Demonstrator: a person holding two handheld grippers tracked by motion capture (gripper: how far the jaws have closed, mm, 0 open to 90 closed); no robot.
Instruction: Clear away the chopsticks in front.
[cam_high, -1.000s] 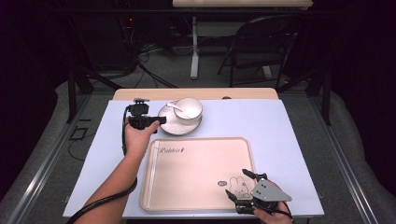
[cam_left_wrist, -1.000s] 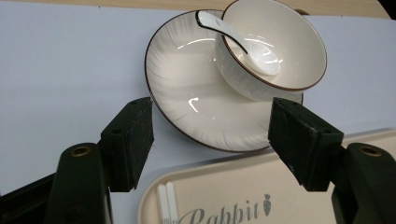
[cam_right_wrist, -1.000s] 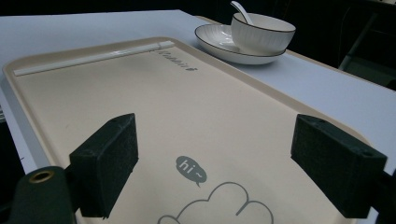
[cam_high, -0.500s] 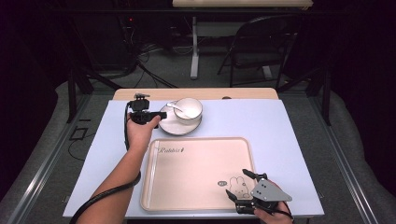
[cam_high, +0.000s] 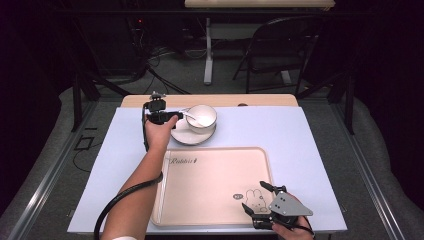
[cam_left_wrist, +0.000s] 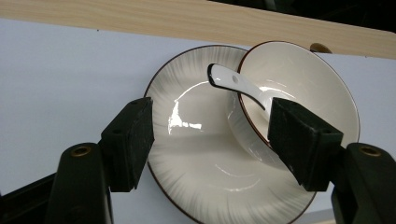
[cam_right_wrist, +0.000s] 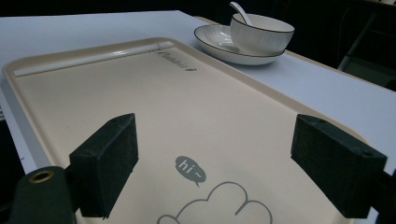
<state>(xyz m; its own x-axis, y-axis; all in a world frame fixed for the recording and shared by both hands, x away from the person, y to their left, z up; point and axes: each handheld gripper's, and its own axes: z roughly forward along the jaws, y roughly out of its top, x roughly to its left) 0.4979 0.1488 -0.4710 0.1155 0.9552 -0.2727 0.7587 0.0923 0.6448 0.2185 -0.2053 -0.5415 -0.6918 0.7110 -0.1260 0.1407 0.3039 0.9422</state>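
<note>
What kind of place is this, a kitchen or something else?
Probably a lab or recording studio, not a kitchen: black curtains all round, cables across the floor, a folding chair behind the table, and hand-held grippers working over a bowl.

I see a white plate (cam_high: 192, 134) with a thin dark rim and fine radial ribbing, lying flat near the far edge of the table, left of its middle and just beyond the far left corner of the tray. On the plate's right half stands a white bowl (cam_high: 201, 115), upright, with the same dark rim and ribbed outer wall. A white ceramic spoon (cam_left_wrist: 235, 85) rests inside the bowl, its scoop down in the hollow and its handle leaning over the bowl's left rim, the handle end hanging above the plate's centre.
</note>
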